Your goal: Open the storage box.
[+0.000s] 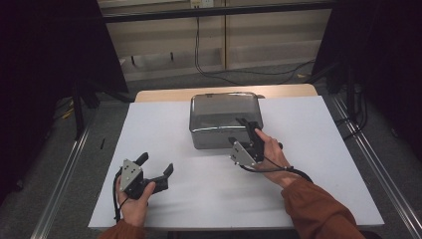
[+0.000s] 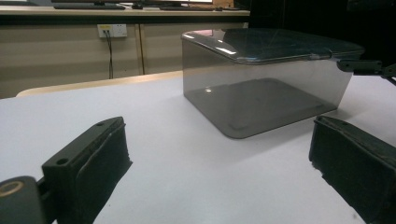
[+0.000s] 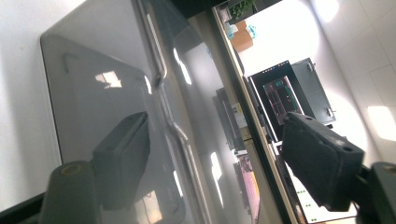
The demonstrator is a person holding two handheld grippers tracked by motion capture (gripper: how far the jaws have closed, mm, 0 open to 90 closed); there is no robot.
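**Lidded box approached, lid not yet gripped**

Near the tabletop's front-left corner, the left gripper (image 1: 158,167) is held idle, its jaws spread with nothing between them. Toward the middle of the far edge, the smoky transparent box (image 1: 219,130) is seen with its lid (image 1: 224,108) seated and closed. At the box's front-right corner, the right gripper (image 1: 246,130) is positioned with its jaws straddling the lid's rim, parted and not yet pressing. The lid's removal appears to remain entirely undone.
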